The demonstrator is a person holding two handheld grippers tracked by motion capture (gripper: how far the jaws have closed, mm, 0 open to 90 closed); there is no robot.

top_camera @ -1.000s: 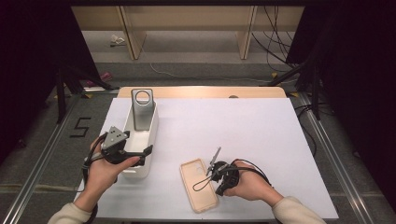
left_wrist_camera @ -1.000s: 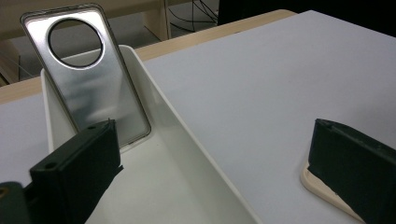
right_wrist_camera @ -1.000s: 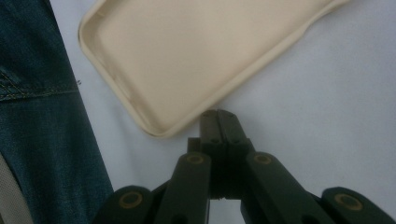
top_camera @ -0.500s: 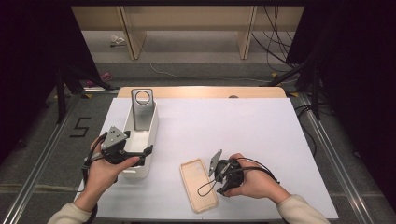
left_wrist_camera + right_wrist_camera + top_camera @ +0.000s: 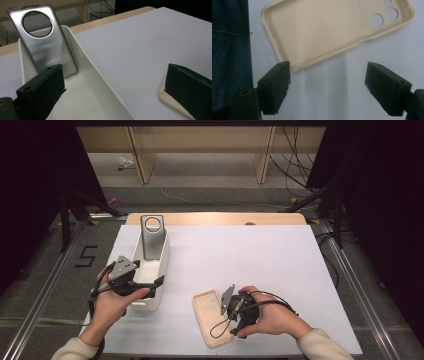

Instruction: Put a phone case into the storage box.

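Table (image 5: 260,250): I see the white top bare across its middle and whole right half, so there is open room from 12 to 4 o'clock of the case (image 5: 209,317). The case's near end lies close to the table's near edge. The tray (image 5: 159,265) runs along the left side, near the left edge.

Right gripper (image 5: 235,312): I hold it just beside the case's right long edge, at about 3 o'clock of it. Its jaws have just been opening and now stand spread wide. In the right gripper view nothing lies between the jaws but bare table; the case (image 5: 332,30) sits just beyond their tips, apart from them.

Left gripper (image 5: 145,284): at the tray's near end, jaws spread. In the left gripper view one jaw sits over the tray's (image 5: 100,82) inside and the other outside it, the tray wall between them; I cannot tell whether either pad touches it.

Case: beige, one piece, lying flat with its hollow side up, raised rim all round, rounded corners, round camera holes at one end.

Pointing: in the high view the long axis runs roughly 11 to 5 o'clock. I cannot tell there which end carries the holes.

Plate (image 5: 151,237): grey metal with a round hole, leaning upright at the tray's far end.
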